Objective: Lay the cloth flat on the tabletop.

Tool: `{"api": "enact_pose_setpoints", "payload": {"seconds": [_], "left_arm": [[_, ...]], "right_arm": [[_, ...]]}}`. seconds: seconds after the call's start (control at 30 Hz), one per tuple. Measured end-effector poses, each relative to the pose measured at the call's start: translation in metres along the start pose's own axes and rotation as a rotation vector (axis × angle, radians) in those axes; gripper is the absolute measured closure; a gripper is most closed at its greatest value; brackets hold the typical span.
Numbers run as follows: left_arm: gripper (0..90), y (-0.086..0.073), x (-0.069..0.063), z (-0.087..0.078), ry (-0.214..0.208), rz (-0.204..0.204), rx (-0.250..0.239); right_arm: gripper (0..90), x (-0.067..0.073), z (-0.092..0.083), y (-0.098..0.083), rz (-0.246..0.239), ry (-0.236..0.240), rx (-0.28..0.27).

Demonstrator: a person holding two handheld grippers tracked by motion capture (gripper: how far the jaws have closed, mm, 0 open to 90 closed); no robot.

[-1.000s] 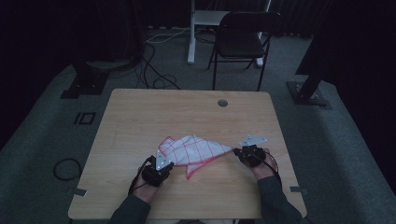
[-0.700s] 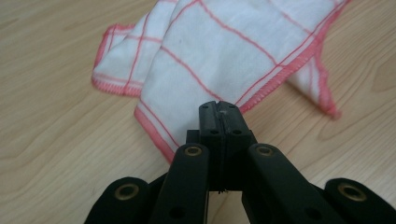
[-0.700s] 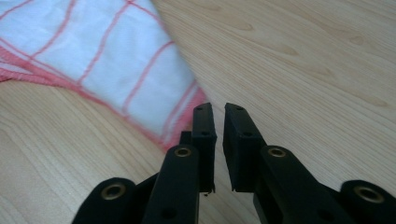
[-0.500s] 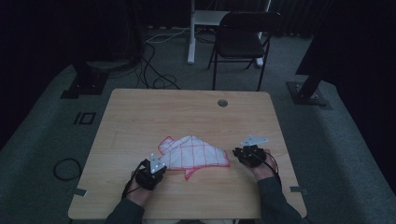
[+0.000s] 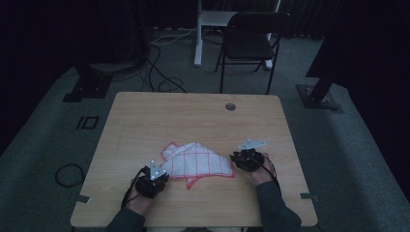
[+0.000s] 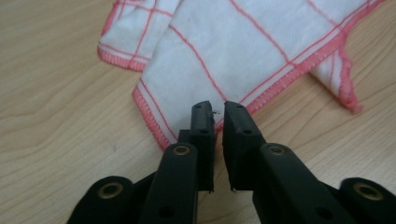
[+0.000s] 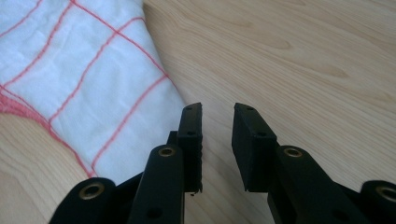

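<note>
A white cloth with a red grid and red hem [image 5: 198, 162] lies folded and flat on the wooden table [image 5: 193, 116]. My left gripper [image 5: 163, 173] sits at the cloth's near left corner. Its jaws have just been opening and stand a narrow gap apart [image 6: 218, 109], with the hemmed corner of the cloth [image 6: 243, 51] right at the tips and nothing pressed between the pads. My right gripper [image 5: 235, 159] is at the cloth's right end. Its jaws have also just been opening [image 7: 218, 112]; bare wood shows between them and the cloth [image 7: 70, 70] lies beside the left jaw.
A round cable hole [image 5: 230, 106] sits near the table's far edge. Beyond the table stand a dark folding chair [image 5: 251, 38], a white post [image 5: 198, 34], floor cables [image 5: 159, 82] and two stand bases [image 5: 87, 87] [image 5: 319, 94].
The cloth, held stretched between the two grippers a second ago, now lies flat on the table. Both grippers have let go of it and sit low at its ends.
</note>
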State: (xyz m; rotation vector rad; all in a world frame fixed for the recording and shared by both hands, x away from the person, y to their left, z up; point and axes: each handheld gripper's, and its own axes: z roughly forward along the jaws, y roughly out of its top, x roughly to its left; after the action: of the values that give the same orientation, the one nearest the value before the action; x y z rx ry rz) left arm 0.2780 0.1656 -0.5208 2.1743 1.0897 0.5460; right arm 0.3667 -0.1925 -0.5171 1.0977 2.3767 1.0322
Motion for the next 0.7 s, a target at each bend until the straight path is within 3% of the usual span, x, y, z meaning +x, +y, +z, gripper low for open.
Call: {"api": "enact_pose_setpoints", "payload": {"seconds": [0.17,0.27,0.53,0.7], "left_arm": [[78.3,0.008,0.008,-0.003,0.012,-0.024,-0.03],[76.2,0.016,0.009,-0.002,0.004,-0.018,-0.042],[68.3,0.049,-0.01,0.016,-0.033,0.055,-0.084],[61.5,0.073,-0.013,0.033,-0.05,0.054,-0.111]], "right_arm": [[72.6,0.001,0.006,0.004,0.02,0.021,-0.01],[72.5,0.002,0.011,0.006,0.034,0.029,-0.011],[73.0,0.006,0.021,0.015,0.021,0.028,0.004],[73.1,0.008,0.023,0.015,0.017,0.039,0.009]]}}
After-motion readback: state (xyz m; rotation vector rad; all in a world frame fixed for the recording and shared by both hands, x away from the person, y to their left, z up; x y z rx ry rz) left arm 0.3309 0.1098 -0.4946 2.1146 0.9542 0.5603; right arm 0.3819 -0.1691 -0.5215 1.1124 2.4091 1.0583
